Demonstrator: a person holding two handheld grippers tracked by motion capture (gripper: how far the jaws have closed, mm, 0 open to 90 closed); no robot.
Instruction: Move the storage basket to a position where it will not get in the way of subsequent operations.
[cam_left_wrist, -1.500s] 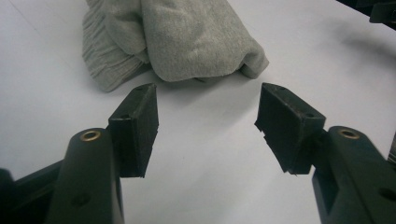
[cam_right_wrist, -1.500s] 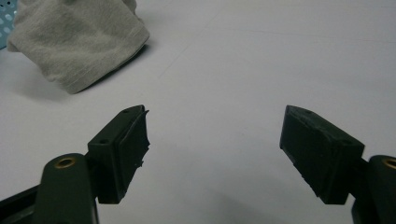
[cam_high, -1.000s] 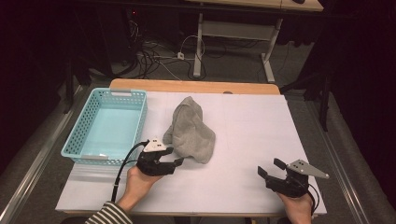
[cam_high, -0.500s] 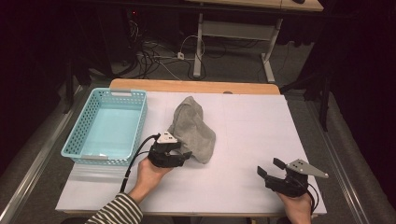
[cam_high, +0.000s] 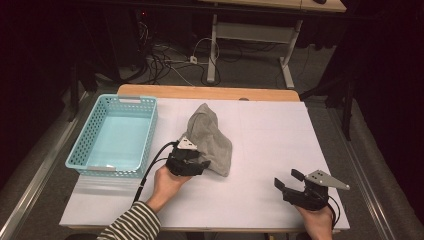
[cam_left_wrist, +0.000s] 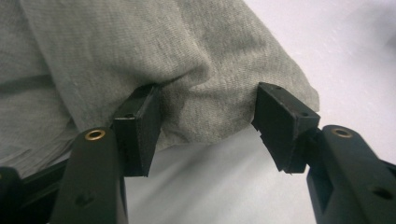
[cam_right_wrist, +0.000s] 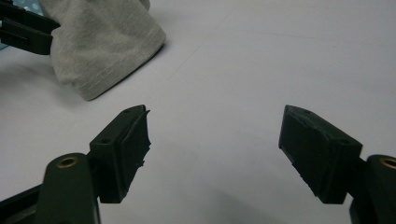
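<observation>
Now the left gripper (cam_high: 202, 164) is straddling the near edge of the grey cloth (cam_high: 210, 137), lying at the table's centre, jaws apart. Closing should wait until a fold sits deep between them. At five o'clock, the right gripper (cam_high: 287, 181) is idling, spread wide.

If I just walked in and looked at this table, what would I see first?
Probably the crumpled grey cloth in the middle of the white table, with the left gripper open right at its near edge, one jaw touching the fabric. Next, the bright turquoise basket on the table's left side. The right gripper sits open near the front right corner, holding nothing.
</observation>
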